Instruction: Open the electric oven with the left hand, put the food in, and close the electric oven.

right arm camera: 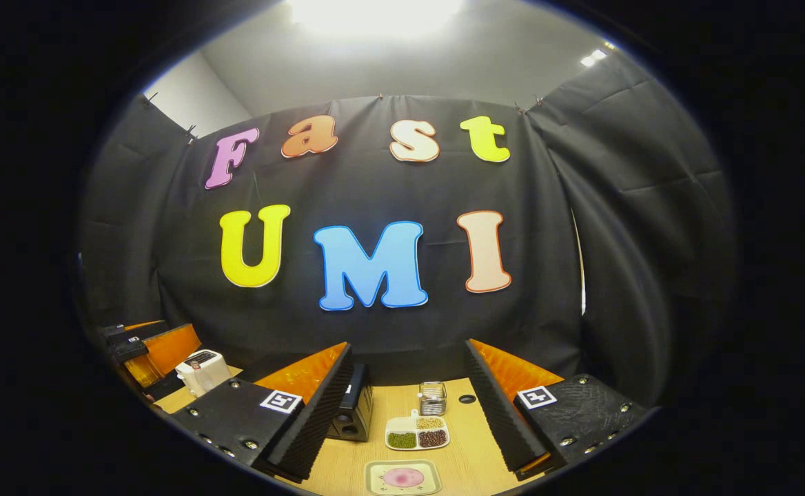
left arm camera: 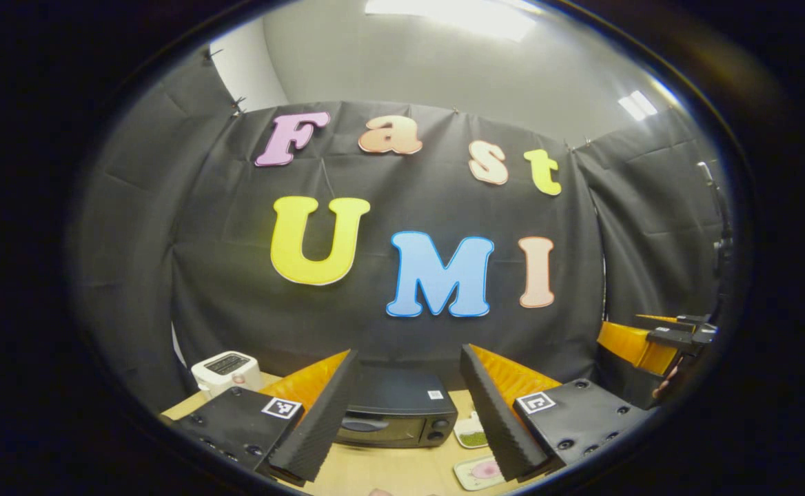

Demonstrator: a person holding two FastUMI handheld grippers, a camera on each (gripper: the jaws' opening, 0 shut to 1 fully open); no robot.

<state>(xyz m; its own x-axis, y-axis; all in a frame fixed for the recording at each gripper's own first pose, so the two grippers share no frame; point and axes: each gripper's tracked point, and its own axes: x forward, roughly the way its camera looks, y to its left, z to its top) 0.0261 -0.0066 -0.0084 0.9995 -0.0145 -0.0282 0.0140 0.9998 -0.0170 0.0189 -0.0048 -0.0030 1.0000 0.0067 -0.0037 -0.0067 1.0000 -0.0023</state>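
Both my claws, the left gripper [left arm camera: 408,413] and the right gripper [right arm camera: 408,413], gape wide and hold nothing. Beyond my left fingers sits the shut black electric oven [left arm camera: 397,412] on the wooden table [left arm camera: 389,472]. Right of the oven lies a small tray with pink food [right arm camera: 403,477].

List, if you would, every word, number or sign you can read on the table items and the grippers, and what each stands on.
No text here is legible.
On the electric oven, a small white sticker: too small to read.
On the white appliance, a dark panel: blurred.
On the left gripper and right gripper, square markers: black-and-white patterns, no words.
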